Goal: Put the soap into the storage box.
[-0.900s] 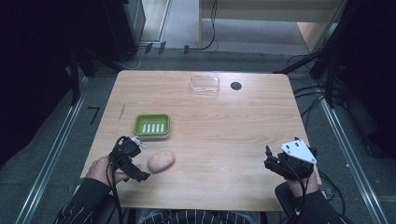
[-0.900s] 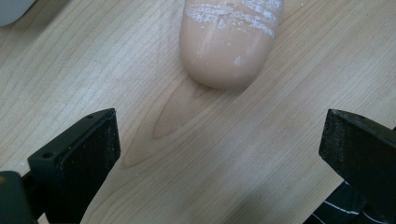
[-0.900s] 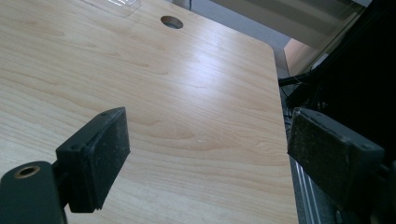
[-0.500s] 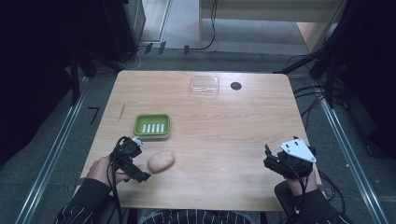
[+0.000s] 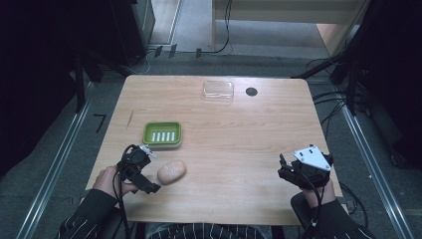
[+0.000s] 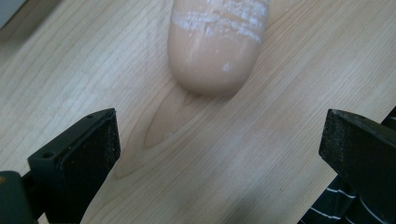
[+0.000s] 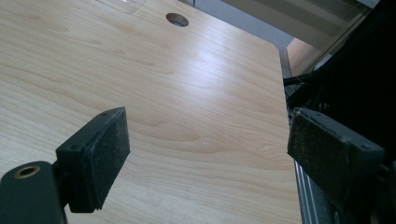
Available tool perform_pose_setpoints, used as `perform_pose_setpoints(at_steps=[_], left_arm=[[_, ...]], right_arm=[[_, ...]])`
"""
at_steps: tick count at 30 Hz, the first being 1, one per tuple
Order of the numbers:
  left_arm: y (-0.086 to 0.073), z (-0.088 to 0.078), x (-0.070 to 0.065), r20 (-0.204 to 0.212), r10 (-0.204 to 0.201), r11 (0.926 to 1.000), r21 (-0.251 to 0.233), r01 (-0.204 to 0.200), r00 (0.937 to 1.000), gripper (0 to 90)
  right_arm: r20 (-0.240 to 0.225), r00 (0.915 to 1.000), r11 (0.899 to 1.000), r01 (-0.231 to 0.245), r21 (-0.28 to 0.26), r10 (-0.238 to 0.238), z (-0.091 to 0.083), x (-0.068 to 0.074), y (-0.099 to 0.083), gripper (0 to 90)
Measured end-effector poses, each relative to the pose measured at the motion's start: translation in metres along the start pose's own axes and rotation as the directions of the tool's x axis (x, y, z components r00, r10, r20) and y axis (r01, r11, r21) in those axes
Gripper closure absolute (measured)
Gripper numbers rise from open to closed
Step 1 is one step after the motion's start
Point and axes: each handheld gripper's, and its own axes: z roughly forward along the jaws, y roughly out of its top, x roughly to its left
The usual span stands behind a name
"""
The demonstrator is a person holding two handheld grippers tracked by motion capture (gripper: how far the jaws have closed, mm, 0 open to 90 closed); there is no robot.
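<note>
Nothing shifted since a moment ago. Left gripper [image 5: 145,173] spread wide beside smooth tan bread roll [image 5: 171,172]; right gripper [image 5: 287,169] released over pale woodgrain table [image 5: 239,134].

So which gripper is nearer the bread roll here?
Left. The left gripper, open, sits just beside the bread roll; the right gripper, also open, is far across the table.
</note>
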Motion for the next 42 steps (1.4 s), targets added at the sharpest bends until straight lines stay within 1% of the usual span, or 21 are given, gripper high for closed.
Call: perform_pose_setpoints(at_steps=[1, 4, 5, 7, 8, 9, 10, 11, 12, 16, 18, 20, 21, 23, 30, 34, 39, 41, 42], left_arm=[[0.002, 0.0, 0.0, 0.007, 0.004, 1.0, 0.0, -0.004, 1.0, 0.0], [0.005, 0.0, -0.001, 0.007, 0.009, 1.0, -0.003, -0.009, 0.9999, 0.0], [0.007, 0.001, -0.002, 0.006, 0.017, 0.9998, -0.001, -0.017, 0.9998, 0.0], [0.01, 0.001, -0.004, 0.011, 0.023, 0.9997, -0.002, -0.023, 0.9997, 0.0], [0.011, 0.001, -0.005, 0.007, 0.035, 0.9994, 0.004, -0.035, 0.9994, 0.0], [0.012, 0.001, -0.007, 0.008, 0.034, 0.9994, 0.001, -0.034, 0.9994, 0.0], [0.013, 0.001, -0.007, 0.008, 0.042, 0.9991, 0.004, -0.042, 0.9991, 0.0], [0.014, 0.001, -0.008, 0.007, 0.038, 0.9993, -0.004, -0.038, 0.9992, 0.0], [0.016, 0.001, -0.008, 0.005, 0.044, 0.999, -0.001, -0.044, 0.999, 0.0], [0.021, 0.002, -0.006, 0.009, 0.044, 0.999, -0.01, -0.044, 0.999, 0.0], [0.027, 0.006, -0.005, 0.01, 0.05, 0.9987, -0.002, -0.05, 0.9987, 0.0], [0.029, 0.008, -0.004, 0.013, 0.056, 0.9984, 0.001, -0.056, 0.9983, 0.0], [0.033, 0.01, -0.004, 0.013, 0.062, 0.998, 0.009, -0.062, 0.998, 0.0], [0.037, 0.012, -0.003, 0.014, 0.072, 0.9973, 0.017, -0.072, 0.9973, 0.0], [0.045, 0.016, -0.004, -0.004, 0.092, 0.9952, 0.034, -0.092, 0.9958, 0.0], [0.047, 0.018, -0.005, -0.008, 0.096, 0.9944, 0.044, -0.096, 0.9953, 0.0], [0.052, 0.021, -0.006, -0.027, 0.115, 0.9918, 0.059, -0.114, 0.993, 0.0], [0.053, 0.023, -0.007, -0.031, 0.111, 0.9923, 0.06, -0.109, 0.9934, 0.0], [0.054, 0.023, -0.006, -0.032, 0.115, 0.9916, 0.063, -0.113, 0.9928, 0.0]], right_arm=[[0.001, 1.0, 1.0, -0.003, -0.003, 0.003, 0.0, 0.0, 0.0, 13.8], [0.001, 0.9999, 1.0, -0.017, -0.003, 0.017, -0.001, -0.001, 0.0, 13.8], [-0.004, 1.0, 1.0, -0.005, -0.006, 0.005, -0.001, -0.001, 0.0, 13.8], [-0.006, 1.0, 1.0, 0.001, -0.004, -0.001, 0.0, 0.0, 0.0, 13.8], [-0.008, 1.0, 1.0, 0.004, -0.005, -0.004, 0.0, 0.0, 0.0, 13.8], [-0.008, 1.0, 1.0, 0.003, -0.009, -0.003, 0.0, 0.0, 0.0, 13.8], [-0.01, 0.9999, 1.0, 0.002, -0.011, -0.002, 0.0, 0.0, 0.0, 13.8], [-0.009, 1.0, 1.0, 0.002, -0.011, -0.002, 0.0, -0.001, -0.001, 13.8], [-0.01, 1.0, 1.0, -0.001, -0.01, 0.001, 0.0, -0.001, -0.001, 13.8], [-0.012, 0.9999, 1.0, -0.001, -0.009, 0.001, 0.0, -0.001, -0.001, 13.8], [-0.012, 0.9999, 1.0, 0.006, -0.007, -0.006, 0.0, -0.001, -0.001, 13.8], [-0.009, 1.0, 1.0, 0.001, -0.008, -0.002, 0.0, -0.001, -0.001, 13.8], [-0.006, 1.0, 1.0, 0.0, -0.006, 0.0, -0.001, -0.001, -0.001, 13.8], [-0.004, 1.0, 1.0, 0.0, -0.006, 0.0, -0.001, -0.001, -0.002, 13.8], [0.002, 1.0, 1.0, -0.002, -0.003, 0.002, -0.003, -0.003, -0.003, 13.8], [0.002, 1.0, 1.0, -0.003, -0.003, 0.003, -0.003, -0.003, -0.004, 13.8], [0.003, 1.0, 1.0, 0.0, -0.004, 0.0, -0.003, -0.003, -0.003, 13.8], [0.003, 1.0, 1.0, -0.001, -0.004, 0.001, -0.003, -0.002, -0.003, 13.8], [0.002, 1.0, 1.0, -0.002, -0.003, 0.002, -0.003, -0.001, -0.003, 13.8]])
